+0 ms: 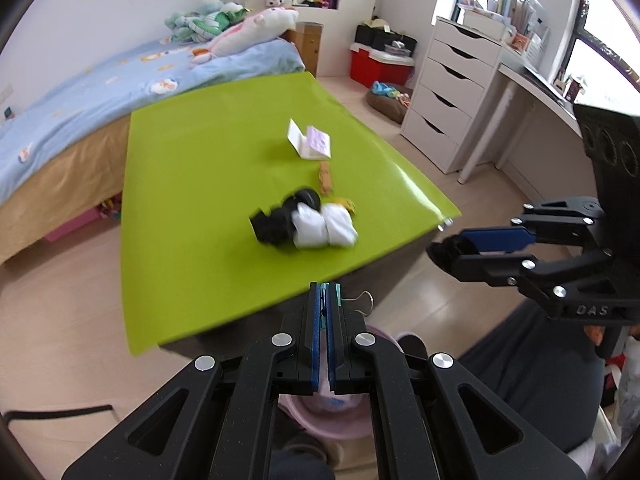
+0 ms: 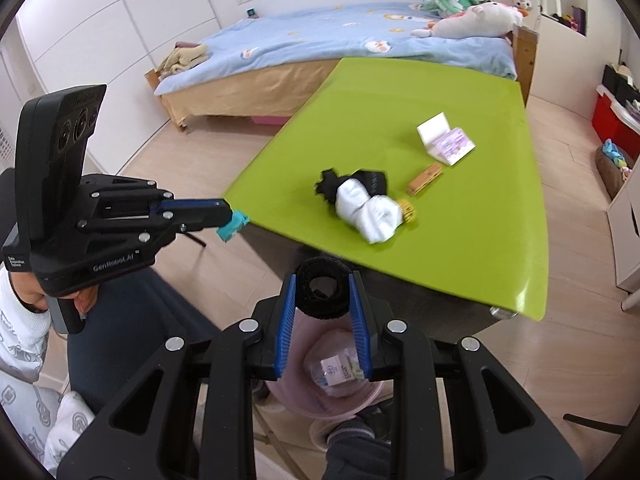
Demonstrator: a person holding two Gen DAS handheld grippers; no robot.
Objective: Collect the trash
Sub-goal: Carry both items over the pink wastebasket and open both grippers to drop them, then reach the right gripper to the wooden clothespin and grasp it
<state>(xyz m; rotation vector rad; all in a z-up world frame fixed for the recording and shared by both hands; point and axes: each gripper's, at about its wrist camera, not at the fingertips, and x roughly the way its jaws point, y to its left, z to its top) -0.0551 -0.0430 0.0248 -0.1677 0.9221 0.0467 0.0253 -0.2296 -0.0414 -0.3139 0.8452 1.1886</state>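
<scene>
Bedroom setting; green worktop (image 2: 400, 120) beside bed (image 2: 320, 44), pink bin (image 2: 320, 404) on floor below worktop's near edge.

Right gripper (image 2: 323, 292): jaws part-open, clamped on black foam ring (image 2: 322, 288), ring hole facing cam. Positioned directly above bin; bin already contains small box and paper scraps. Release judged as next step: ring lies straight over bin mouth, no lateral shift apparently req'd.

Left gripper (image 1: 323, 300): jaws narrow, closed on teal binder clip (image 1: 340, 294), wire handle projecting to side. Also near bin rim, just off worktop's near edge.

Remaining on worktop, ref. rolled white sock (image 2: 370, 210): black sock touching it, wooden clothespin (image 2: 425, 179) just beyond, open white box (image 2: 444, 140) farther back. Right gripper nearer to these.
</scene>
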